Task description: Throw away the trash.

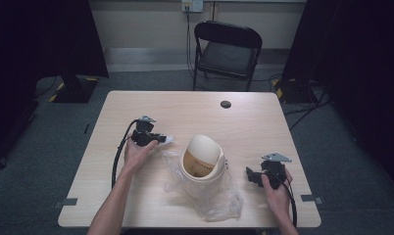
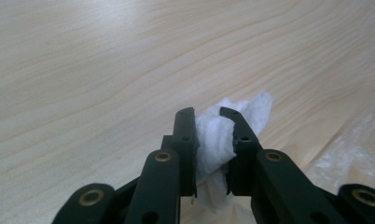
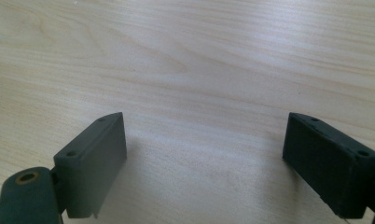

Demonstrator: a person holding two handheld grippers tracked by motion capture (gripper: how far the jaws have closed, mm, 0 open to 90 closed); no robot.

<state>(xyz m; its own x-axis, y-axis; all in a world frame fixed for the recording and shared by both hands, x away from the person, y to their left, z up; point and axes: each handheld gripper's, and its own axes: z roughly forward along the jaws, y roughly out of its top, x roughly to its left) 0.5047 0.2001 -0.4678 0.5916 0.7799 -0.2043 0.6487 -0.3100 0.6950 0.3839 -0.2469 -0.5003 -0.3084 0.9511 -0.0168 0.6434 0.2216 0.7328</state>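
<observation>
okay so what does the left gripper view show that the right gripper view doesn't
The left gripper view has the left gripper with its jaws shut on a crumpled white tissue, plus an edge of clear plastic bag at the right. The right gripper view has the right gripper with its jaws wide open and nothing between them. Both look down on the light wooden table.

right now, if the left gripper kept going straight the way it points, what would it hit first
Probably the plastic bag around the small beige bin. The left gripper, shut on a wad of white tissue, points toward them, and crinkled plastic shows just ahead at the left gripper view's right edge. Depth is unclear.
</observation>
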